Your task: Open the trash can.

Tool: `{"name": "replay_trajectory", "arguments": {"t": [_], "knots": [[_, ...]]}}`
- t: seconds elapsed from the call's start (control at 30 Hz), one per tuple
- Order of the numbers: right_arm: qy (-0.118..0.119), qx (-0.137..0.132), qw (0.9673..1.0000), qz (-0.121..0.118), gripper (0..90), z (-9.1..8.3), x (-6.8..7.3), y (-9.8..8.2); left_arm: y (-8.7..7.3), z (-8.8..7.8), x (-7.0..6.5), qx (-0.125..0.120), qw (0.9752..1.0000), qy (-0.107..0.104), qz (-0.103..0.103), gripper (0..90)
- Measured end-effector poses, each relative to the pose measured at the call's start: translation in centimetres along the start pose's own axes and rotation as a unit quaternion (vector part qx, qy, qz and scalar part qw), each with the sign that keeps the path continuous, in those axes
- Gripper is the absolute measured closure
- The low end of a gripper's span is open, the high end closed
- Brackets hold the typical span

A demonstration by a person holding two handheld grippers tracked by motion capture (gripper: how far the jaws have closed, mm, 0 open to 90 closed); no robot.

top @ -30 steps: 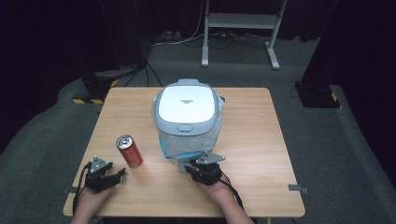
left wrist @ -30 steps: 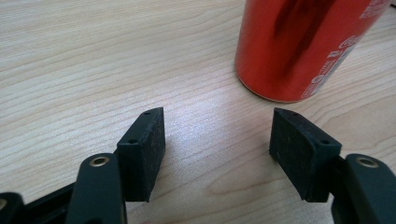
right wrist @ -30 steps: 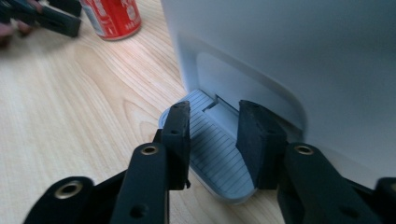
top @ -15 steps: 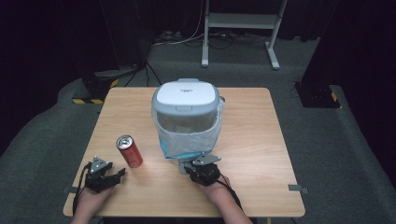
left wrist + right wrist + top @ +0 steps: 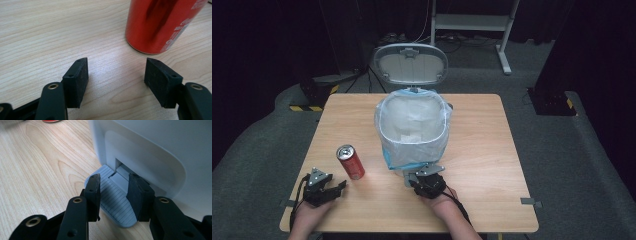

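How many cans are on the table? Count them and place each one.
1. The red can stands upright on the table, left of the open bin and just ahead of the left gripper. Nothing shows inside the bin's bag, though its bottom is partly hidden.

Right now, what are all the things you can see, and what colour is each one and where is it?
table: one, light wood, middle of the room.
pedal bin: one, white, centre of the table, with a clear bag inside.
lid: one, white and grey, standing open behind the bin.
pedal: one, grey, ribbed, at the bin's foot.
can: one, red, upright, left of the bin.
left gripper: one, black, jaws open just short of the can.
right gripper: one, black, jaws resting on the pedal, nothing gripped.
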State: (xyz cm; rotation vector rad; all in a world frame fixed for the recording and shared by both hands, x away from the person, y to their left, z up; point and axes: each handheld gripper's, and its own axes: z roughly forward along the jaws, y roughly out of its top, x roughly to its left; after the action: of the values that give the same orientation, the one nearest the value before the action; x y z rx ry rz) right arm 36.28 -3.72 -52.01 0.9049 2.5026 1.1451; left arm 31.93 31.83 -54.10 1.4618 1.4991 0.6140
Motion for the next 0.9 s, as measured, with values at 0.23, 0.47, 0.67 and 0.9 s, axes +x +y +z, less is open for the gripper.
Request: {"name": "replay_trajectory", "arguments": {"t": [0.23, 0.47, 0.67, 0.9], "knots": [[0.003, 0.001, 1.0, -0.001, 62.4, 0.0, -0.1, 0.0, -0.2, -0.3, 0.0, -0.002, 1.0, 0.0, 0.002, 33.8], [0.003, 0.002, 1.0, 0.0, 62.3, 0.0, -0.1, 0.1, 0.3, -1.3, -0.4, -0.006, 0.9998, -0.018, -0.005, 30.9], [0.002, 0.003, 1.0, 0.003, 62.3, 0.0, 0.0, 0.1, 1.4, -2.4, -1.6, -0.026, 0.9982, -0.055, -0.008, 23.6], [0.002, 0.004, 1.0, 0.003, 62.4, 0.0, 0.0, 0.1, 2.3, -2.8, -3.0, -0.038, 0.997, -0.067, 0.002, 21.6]]}}
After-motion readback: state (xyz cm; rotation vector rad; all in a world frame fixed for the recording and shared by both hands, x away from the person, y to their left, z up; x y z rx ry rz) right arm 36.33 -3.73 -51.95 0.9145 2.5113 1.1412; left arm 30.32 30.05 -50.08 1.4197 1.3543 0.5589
